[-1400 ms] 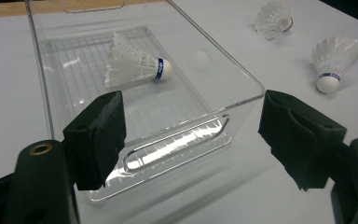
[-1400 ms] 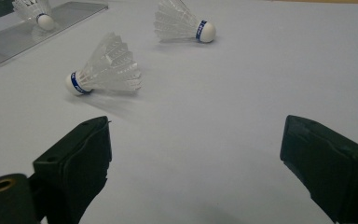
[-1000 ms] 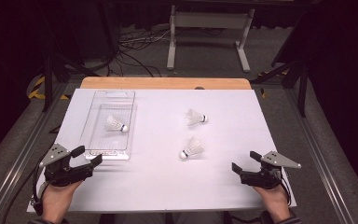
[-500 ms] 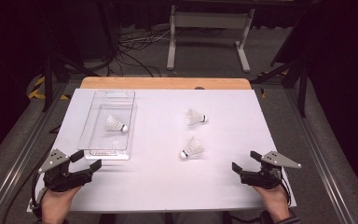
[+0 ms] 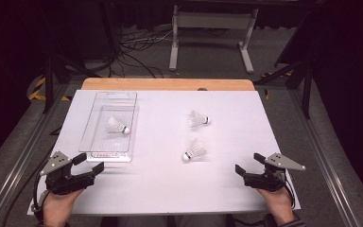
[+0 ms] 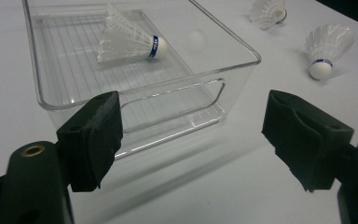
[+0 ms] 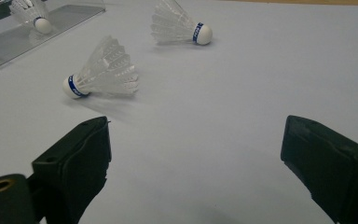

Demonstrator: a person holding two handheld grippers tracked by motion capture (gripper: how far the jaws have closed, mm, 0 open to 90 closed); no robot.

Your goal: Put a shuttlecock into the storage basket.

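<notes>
High view, tongs: my left tongs (image 5: pixel 89 163) and right tongs (image 5: pixel 250 167) both rest at the near edge of the surface (image 5: pixel 160 189), each spread wide and holding nothing

High view, shuttlecocks: two lie loose ahead of the right tongs, the nearer shuttlecock (image 5: pixel 194 150) up and to its left, the farther shuttlecock (image 5: pixel 198 119) beyond that

High view, container: the clear bin (image 5: pixel 94 142) sits just ahead of the left tongs, with one binned shuttlecock (image 5: pixel 117 125) lying on its side inside

Left gripper view: jaws wide apart, empty; the bin's near wall sits between and just past them, the binned shuttlecock toward the far end, cork pointing right

Right gripper view: jaws gaping, empty; the nearer shuttlecock lies ahead and left, cork toward the left jaw, feathers splayed right

Step in hand, my judgement: take the nearer shuttlecock with the right tongs; I'd close on the cork or the banded neck, not the feathers, which would crush or slip

Carry: lift clear of the bin's rim, then let go low inside
</notes>
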